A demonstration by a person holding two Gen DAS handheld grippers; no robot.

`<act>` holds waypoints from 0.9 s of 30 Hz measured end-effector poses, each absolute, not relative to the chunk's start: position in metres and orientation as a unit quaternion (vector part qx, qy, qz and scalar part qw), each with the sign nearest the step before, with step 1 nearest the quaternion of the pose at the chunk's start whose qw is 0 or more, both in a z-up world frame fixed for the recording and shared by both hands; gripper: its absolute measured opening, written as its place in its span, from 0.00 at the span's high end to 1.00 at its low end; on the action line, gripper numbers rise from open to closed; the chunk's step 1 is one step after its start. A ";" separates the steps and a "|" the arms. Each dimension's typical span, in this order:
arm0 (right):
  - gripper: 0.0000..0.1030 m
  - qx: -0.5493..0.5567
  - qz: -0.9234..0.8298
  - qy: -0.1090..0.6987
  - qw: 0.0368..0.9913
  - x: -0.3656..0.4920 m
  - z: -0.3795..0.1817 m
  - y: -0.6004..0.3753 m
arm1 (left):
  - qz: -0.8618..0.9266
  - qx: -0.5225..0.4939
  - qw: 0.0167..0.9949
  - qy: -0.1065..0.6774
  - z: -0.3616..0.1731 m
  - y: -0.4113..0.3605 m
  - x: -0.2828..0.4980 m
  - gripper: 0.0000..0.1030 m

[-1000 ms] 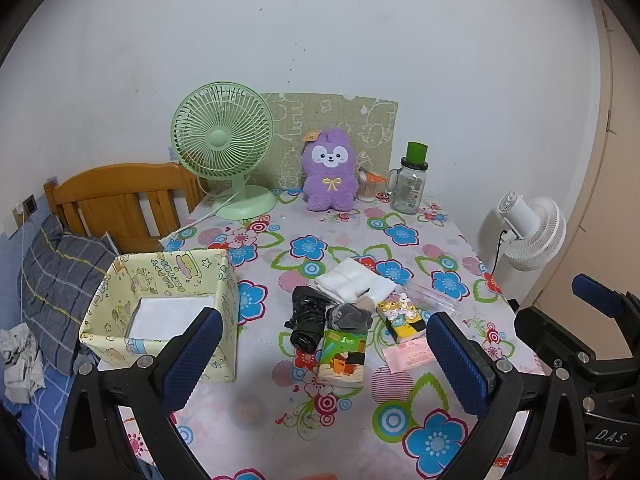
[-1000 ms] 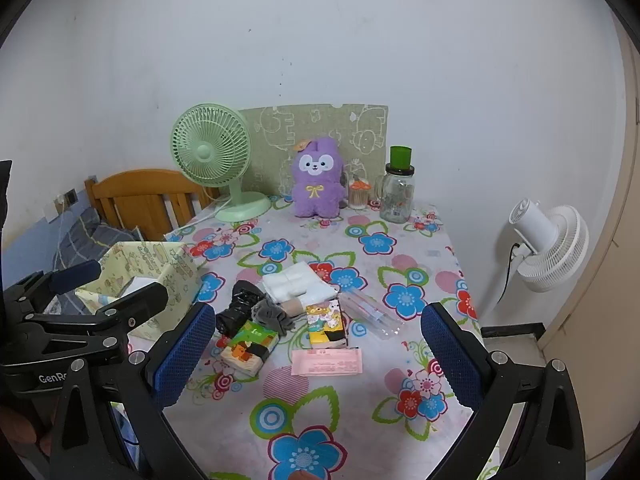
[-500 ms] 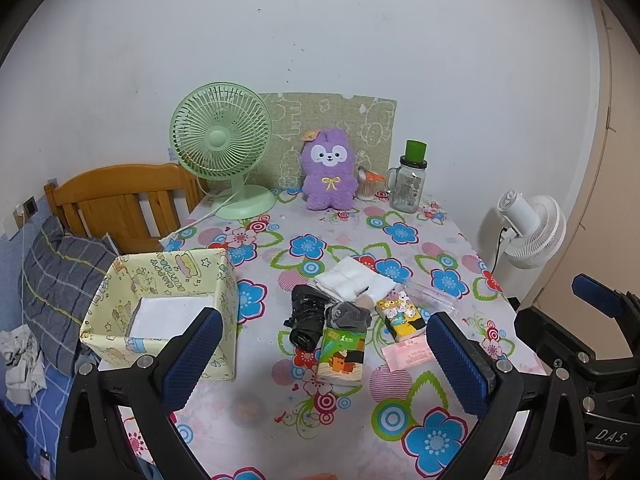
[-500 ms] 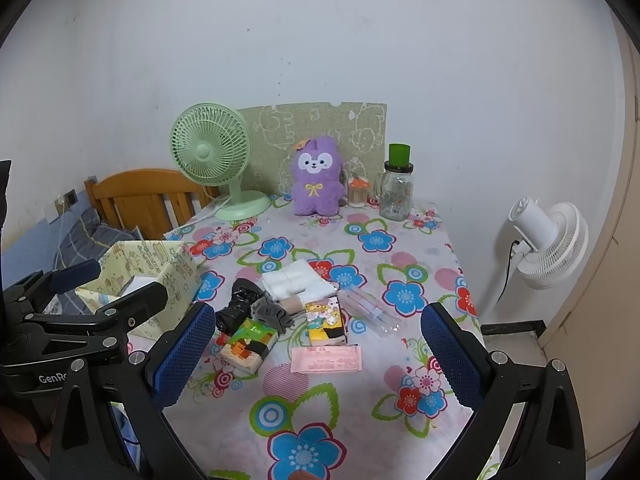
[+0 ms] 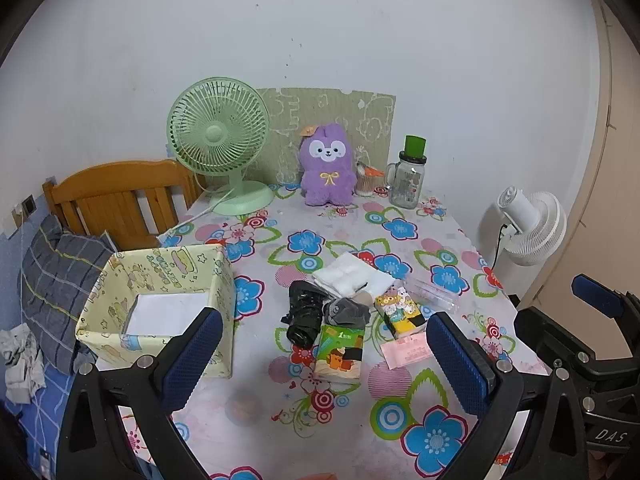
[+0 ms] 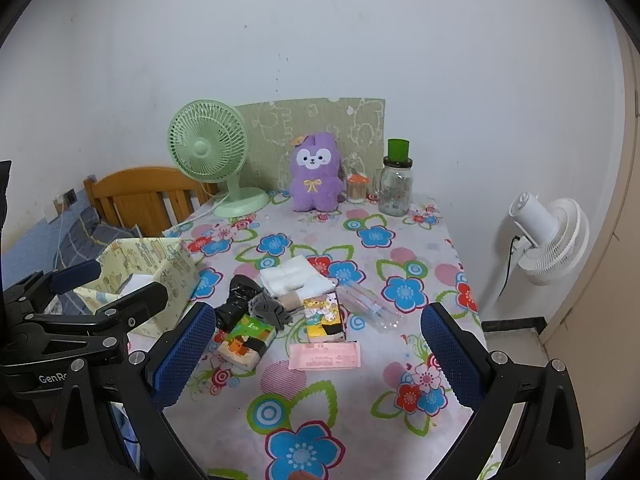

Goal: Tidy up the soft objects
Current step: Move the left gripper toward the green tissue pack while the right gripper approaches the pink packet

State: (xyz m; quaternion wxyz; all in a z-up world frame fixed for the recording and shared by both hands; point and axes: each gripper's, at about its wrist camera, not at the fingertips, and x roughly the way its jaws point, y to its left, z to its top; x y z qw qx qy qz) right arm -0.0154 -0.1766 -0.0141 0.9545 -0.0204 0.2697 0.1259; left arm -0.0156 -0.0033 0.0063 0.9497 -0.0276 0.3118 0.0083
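Observation:
A cluster of soft items lies mid-table: a white folded towel (image 5: 352,280), a black bag bundle (image 5: 304,312), grey socks (image 5: 346,310), a green tissue pack (image 5: 340,354), a yellow tissue pack (image 5: 400,314) and a pink packet (image 5: 406,352). A yellow fabric box (image 5: 160,300) stands at the table's left. My left gripper (image 5: 324,368) is open and empty, above the table's near edge. My right gripper (image 6: 316,352) is open and empty, hovering near the pink packet (image 6: 324,356). A purple plush (image 5: 328,172) sits at the back.
A green fan (image 5: 220,140), a glass jar with green lid (image 5: 410,180) and a small toothpick holder (image 5: 366,182) stand at the back by the wall. A clear plastic packet (image 6: 368,304) lies right of the cluster. A wooden chair (image 5: 116,196) and white fan (image 5: 532,224) flank the table.
Both views have shifted only slightly; the grippers stay open and nothing on the table has moved.

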 end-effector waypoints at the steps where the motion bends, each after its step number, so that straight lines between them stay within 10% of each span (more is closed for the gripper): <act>1: 0.00 -0.020 0.126 0.271 0.954 -0.015 -0.015 -0.177 | 0.008 -0.028 0.949 0.313 0.005 -0.004 -0.016 0.00; 27: 0.00 -0.008 0.116 0.319 0.941 0.029 -0.049 -0.185 | -0.001 -0.015 0.926 0.376 -0.041 -0.016 0.026 0.00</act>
